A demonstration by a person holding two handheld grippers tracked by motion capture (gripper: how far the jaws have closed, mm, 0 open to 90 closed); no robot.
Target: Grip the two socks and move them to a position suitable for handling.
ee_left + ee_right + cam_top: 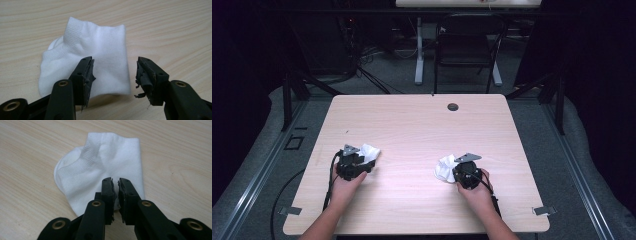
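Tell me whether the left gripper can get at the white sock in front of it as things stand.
Probably yes: the left gripper has its jaws open right over the white sock, and nothing lies between them on the table.

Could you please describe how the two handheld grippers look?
Both the left gripper and right gripper are black, each topped by a grey three-cornered plate and trailing a black cable. Their jaws have brass-coloured rivets and worn, frayed black pads.

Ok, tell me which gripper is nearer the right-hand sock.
Right. The right gripper is on that sock, jaws nearly shut; the left gripper sits across the table at the other sock.
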